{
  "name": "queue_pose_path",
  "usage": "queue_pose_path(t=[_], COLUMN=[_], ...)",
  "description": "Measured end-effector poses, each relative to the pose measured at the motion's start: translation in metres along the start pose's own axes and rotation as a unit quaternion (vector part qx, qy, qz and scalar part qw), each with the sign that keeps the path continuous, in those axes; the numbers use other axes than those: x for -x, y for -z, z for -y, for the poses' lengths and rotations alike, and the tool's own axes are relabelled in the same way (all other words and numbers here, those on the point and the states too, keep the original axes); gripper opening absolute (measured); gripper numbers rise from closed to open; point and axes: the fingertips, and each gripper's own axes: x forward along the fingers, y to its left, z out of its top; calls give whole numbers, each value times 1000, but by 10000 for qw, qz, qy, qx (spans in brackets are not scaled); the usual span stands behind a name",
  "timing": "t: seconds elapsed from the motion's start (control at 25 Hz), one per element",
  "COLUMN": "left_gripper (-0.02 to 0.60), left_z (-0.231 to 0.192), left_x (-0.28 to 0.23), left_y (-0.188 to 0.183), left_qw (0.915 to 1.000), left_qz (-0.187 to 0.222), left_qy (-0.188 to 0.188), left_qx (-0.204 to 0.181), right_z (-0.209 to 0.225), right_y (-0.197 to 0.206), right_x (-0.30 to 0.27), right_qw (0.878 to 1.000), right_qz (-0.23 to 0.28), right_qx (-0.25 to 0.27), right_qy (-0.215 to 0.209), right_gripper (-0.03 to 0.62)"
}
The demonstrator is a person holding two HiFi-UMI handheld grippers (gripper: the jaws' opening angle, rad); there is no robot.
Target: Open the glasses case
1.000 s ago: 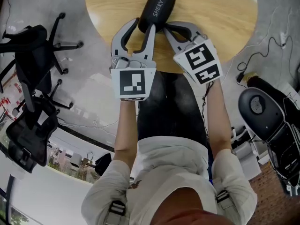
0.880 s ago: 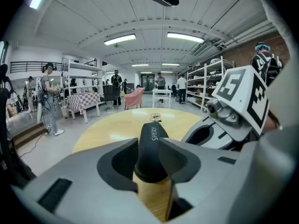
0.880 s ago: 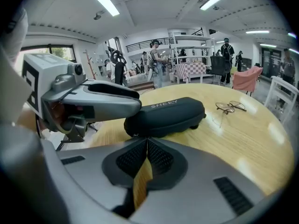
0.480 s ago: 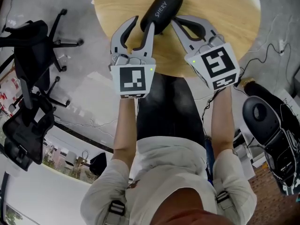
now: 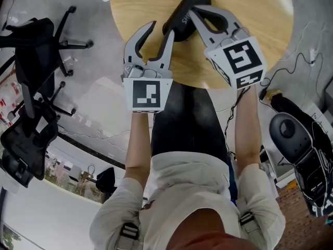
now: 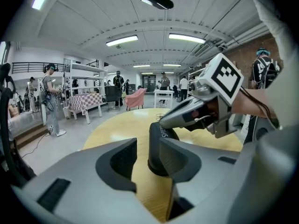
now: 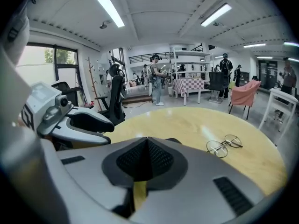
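Head view: the glasses case [image 5: 182, 22] sits on the round table [image 5: 250, 4], with the left gripper [image 5: 160, 29] against its near end and the right gripper [image 5: 191, 9] over it. Left gripper view: jaws half apart, case just beyond. Right gripper view: jaws pressed together

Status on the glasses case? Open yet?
Done: nothing; the case still looks closed on the table. In hand: right gripper, shut, has its tips at the case's top; left gripper, jaws apart and just opened a little, flanks it without clamping. Left: lift the lid.
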Motion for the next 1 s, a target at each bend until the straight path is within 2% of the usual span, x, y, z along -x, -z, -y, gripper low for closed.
queue_pose_path(t=[0.2, 0.44, 0.72, 0.88, 1.0], left_gripper=[198, 268, 296, 317, 321], left_z=[11, 16, 8, 9, 10], left_x=[10, 9, -2, -14, -25], left_y=[5, 19, 32, 36, 37], left_qw=[9988, 9970, 9959, 9938, 9931], left_qz=[-50, -218, -397, -535, -644], left_qy=[376, 619, 723, 895, 866], left_qx=[-317, -418, -373, -383, -456], right_z=[-2, -6, -8, -5, -2], right_y=[-10, -21, -30, -37, -41], right_x=[-11, -28, -39, -44, -47], right_qw=[9999, 9996, 9993, 9993, 9992], right_qz=[32, -28, -180, -131, -111], right_qx=[73, 186, 167, -60, -172], right_qy=[-127, -228, -280, -335, -342], right_gripper=[20, 20, 20, 20, 21])
